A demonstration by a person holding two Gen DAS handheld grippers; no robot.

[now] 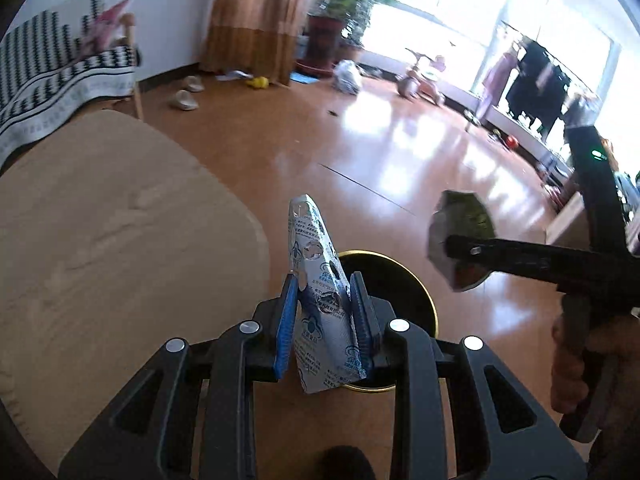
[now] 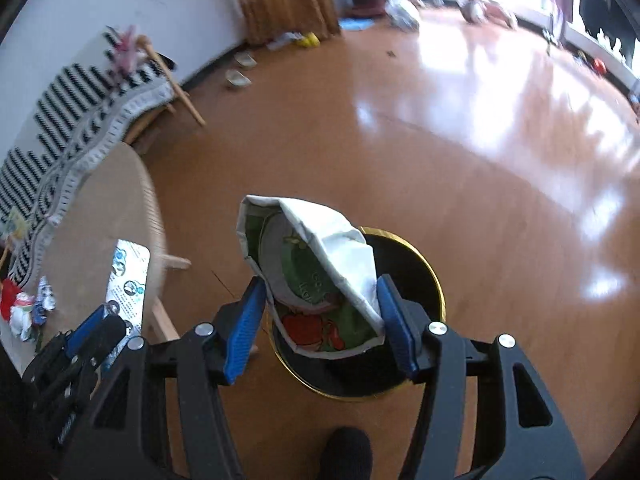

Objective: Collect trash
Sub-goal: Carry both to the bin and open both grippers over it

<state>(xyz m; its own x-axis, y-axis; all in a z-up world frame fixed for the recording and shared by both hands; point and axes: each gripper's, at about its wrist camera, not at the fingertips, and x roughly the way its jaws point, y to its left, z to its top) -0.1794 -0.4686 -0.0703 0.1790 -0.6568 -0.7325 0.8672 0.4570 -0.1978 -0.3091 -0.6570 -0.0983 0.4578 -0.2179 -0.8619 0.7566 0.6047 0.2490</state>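
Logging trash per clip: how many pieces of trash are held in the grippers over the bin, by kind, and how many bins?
Blue-and-white printed packet, in the left gripper: 1
White wrapper with green print, in the right gripper: 1
Black bin with gold rim: 1
Total: 3

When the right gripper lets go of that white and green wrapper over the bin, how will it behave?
The wrapper looks thin and crumpled, so probably floppy and very light. It bulges open between the right gripper, so it may drift rather than drop straight. The gold-rimmed bin sits right beneath, so it likely lands inside.
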